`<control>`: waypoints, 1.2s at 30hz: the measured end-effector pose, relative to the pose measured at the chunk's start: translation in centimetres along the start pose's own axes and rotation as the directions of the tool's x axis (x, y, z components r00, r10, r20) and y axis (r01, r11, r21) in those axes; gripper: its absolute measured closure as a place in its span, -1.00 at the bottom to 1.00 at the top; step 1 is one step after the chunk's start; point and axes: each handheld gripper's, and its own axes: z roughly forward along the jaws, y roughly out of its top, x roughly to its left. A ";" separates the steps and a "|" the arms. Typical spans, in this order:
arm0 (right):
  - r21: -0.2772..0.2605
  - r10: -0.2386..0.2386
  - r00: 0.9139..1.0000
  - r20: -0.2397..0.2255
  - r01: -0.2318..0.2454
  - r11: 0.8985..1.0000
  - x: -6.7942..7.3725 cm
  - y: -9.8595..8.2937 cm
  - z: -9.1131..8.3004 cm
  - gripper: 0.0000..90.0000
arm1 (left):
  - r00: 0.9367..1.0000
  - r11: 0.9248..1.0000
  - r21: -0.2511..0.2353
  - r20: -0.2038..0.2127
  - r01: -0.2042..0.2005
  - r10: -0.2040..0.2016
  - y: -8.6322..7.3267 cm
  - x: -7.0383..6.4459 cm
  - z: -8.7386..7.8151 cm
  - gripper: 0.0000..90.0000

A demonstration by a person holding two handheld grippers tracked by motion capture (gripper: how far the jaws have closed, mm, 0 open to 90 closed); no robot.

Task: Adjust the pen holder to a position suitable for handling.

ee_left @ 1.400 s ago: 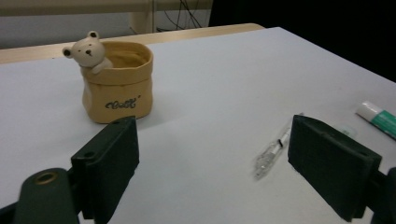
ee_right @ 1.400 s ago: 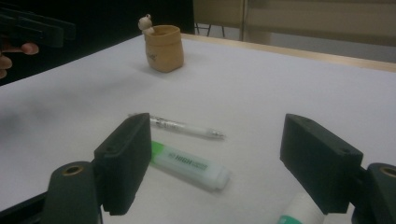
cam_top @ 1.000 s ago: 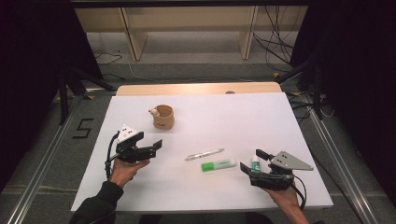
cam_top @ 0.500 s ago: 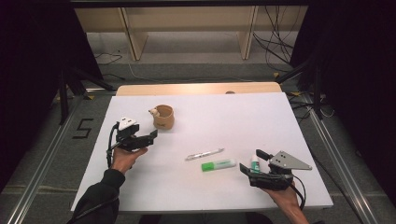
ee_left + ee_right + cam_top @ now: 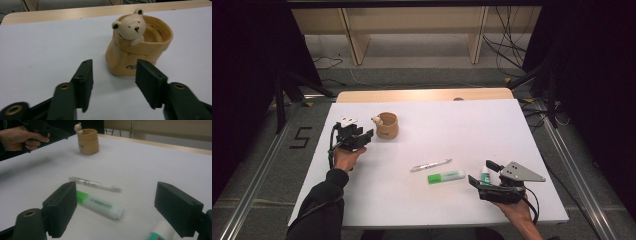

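A tan pouch-shaped cup with a small bear figure on its rim (image 5: pixel 387 125) stands upright at the back left of the white table (image 5: pixel 452 125). My left gripper (image 5: pixel 365 135) is open just left of the cup, not touching it. In the left gripper view the cup (image 5: pixel 138 53) sits just beyond the spread jaws of the left gripper (image 5: pixel 113 72). A clear pen (image 5: pixel 431 165) and a green highlighter (image 5: pixel 446 177) lie mid-table. My right gripper (image 5: pixel 480 173) is open at the front right, with a small white green-labelled bottle (image 5: pixel 484 175) by its jaws.
In the right gripper view the highlighter (image 5: pixel 100 205) and pen (image 5: pixel 95 184) lie ahead of the open jaws, and the bottle (image 5: pixel 161 232) is near the right jaw. The cup (image 5: pixel 88 141) and the other hand (image 5: pixel 22 137) are farther off. A wooden strip (image 5: pixel 422 95) edges the table's back.
My left gripper has moved away from the person and toward the bear cup, ending close beside it. The right gripper and the items on the table have not moved.
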 end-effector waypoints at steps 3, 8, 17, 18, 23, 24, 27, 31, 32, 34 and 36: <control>0.000 -0.001 1.000 -0.001 0.001 1.000 0.0 0.0 0.0 -0.57 | 1.000 1.000 0.008 -0.015 0.012 -0.012 0.2 0.4 1.1 0.40; 0.003 -0.003 1.000 -0.005 0.003 1.000 0.0 0.0 0.0 -0.57 | 0.999 0.999 0.021 -0.028 0.032 -0.031 0.4 1.0 2.4 0.79; 0.009 -0.007 1.000 -0.013 0.008 1.000 0.1 -0.1 0.2 -0.56 | 0.996 0.996 0.024 -0.011 0.089 -0.089 0.7 1.8 4.7 0.98; 0.009 -0.008 1.000 -0.014 0.008 1.000 0.1 -0.1 0.2 -0.56 | 0.996 0.995 0.025 -0.009 0.094 -0.094 0.8 1.8 4.8 0.98; 0.009 -0.005 1.000 -0.015 0.005 1.000 0.0 -0.1 0.2 -0.56 | 0.997 0.996 0.037 -0.002 0.081 -0.081 0.8 1.5 5.7 0.98; 0.009 -0.005 1.000 -0.015 0.005 1.000 0.0 -0.1 0.2 -0.56 | 0.997 0.996 0.039 0.001 0.077 -0.077 0.8 1.4 5.9 0.98; 0.010 -0.006 1.000 -0.019 0.006 1.000 0.0 -0.1 0.2 -0.55 | 0.997 0.996 0.049 0.007 0.071 -0.071 0.8 1.3 6.4 0.98; 0.010 -0.009 1.000 -0.021 0.010 1.000 0.0 -0.1 0.2 -0.55 | 0.998 0.996 0.061 0.026 0.064 -0.065 0.9 1.3 6.9 0.98; 0.009 -0.011 1.000 -0.023 0.011 1.000 0.0 -0.1 0.2 -0.55 | 0.998 0.996 0.060 0.026 0.063 -0.065 1.0 1.2 7.0 0.98; 0.010 -0.007 1.000 -0.022 0.007 1.000 0.0 -0.1 0.2 -0.55 | 0.997 0.996 0.061 0.031 0.068 -0.070 1.1 1.3 7.1 0.99; 0.008 -0.006 1.000 -0.024 0.006 1.000 0.0 -0.2 0.2 -0.55 | 0.997 0.995 0.065 0.034 0.071 -0.074 1.1 1.4 7.2 0.99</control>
